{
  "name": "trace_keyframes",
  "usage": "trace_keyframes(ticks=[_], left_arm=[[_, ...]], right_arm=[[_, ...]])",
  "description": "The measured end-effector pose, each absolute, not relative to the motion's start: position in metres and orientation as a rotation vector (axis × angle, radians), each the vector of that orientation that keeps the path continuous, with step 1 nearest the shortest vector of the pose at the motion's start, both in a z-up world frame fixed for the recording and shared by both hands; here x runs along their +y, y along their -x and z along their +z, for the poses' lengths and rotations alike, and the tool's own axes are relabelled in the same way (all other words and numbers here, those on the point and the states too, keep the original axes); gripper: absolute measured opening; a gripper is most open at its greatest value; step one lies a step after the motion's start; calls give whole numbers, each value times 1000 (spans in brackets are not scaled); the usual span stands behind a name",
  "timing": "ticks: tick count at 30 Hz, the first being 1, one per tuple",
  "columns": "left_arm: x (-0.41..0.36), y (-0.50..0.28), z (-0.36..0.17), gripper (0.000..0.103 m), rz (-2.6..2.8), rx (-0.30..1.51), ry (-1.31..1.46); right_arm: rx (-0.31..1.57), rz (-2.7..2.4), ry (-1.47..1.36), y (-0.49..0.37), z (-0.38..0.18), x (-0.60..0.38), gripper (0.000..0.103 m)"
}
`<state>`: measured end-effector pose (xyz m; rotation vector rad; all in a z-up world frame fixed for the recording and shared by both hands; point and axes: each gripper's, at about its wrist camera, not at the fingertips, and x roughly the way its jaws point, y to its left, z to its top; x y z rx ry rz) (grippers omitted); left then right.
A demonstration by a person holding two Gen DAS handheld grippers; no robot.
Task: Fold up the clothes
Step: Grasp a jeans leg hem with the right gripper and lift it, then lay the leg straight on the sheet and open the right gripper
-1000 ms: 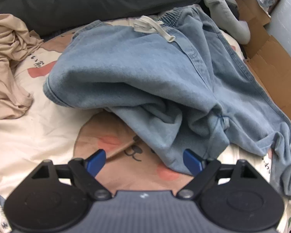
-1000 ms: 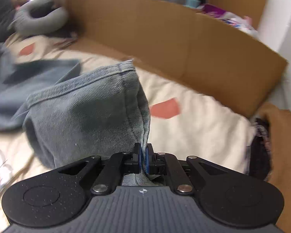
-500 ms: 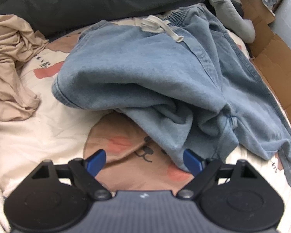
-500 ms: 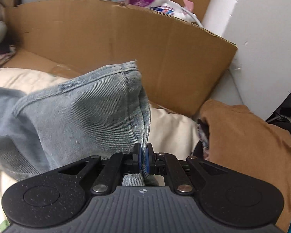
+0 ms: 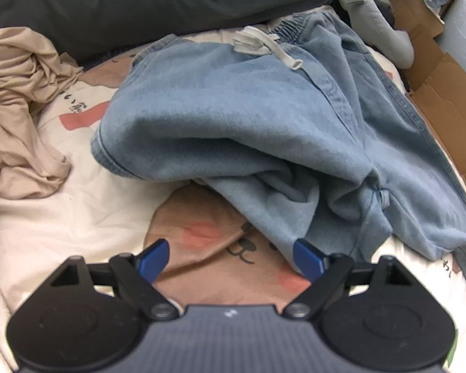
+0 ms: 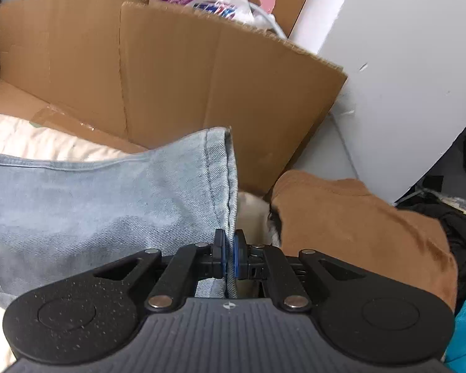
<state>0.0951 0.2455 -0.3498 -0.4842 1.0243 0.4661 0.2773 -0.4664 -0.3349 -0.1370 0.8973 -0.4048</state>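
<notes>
Jeans lying crumpled across the printed bed cover

The bed cover (image 5: 62, 227) is carrying the jeans (image 5: 248, 118); the left gripper (image 5: 230, 261) is hovering with fingers spread wide and empty, while the right gripper (image 6: 229, 256) is pinching a leg hem (image 6: 220, 168).

Left claw (image 5: 230, 261), right claw (image 6: 229, 256): black linkages, blue pads, silver pivot screws, ribbed grey housing.

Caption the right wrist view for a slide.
Right gripper pinches the jeans hem, cardboard behind.
</notes>
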Motion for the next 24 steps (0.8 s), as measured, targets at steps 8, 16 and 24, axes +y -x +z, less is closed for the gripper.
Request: trace_keyframes(ticks=[8, 16, 24], left_arm=[[254, -92, -356, 88, 495, 1015, 474], [275, -83, -359, 88, 542, 955, 483], [302, -68, -359, 88, 558, 850, 513]], right_arm=[[838, -343, 134, -257, -322, -438, 36], [832, -96, 24, -226, -317, -378, 39], [865, 96, 2, -206, -323, -318, 39]])
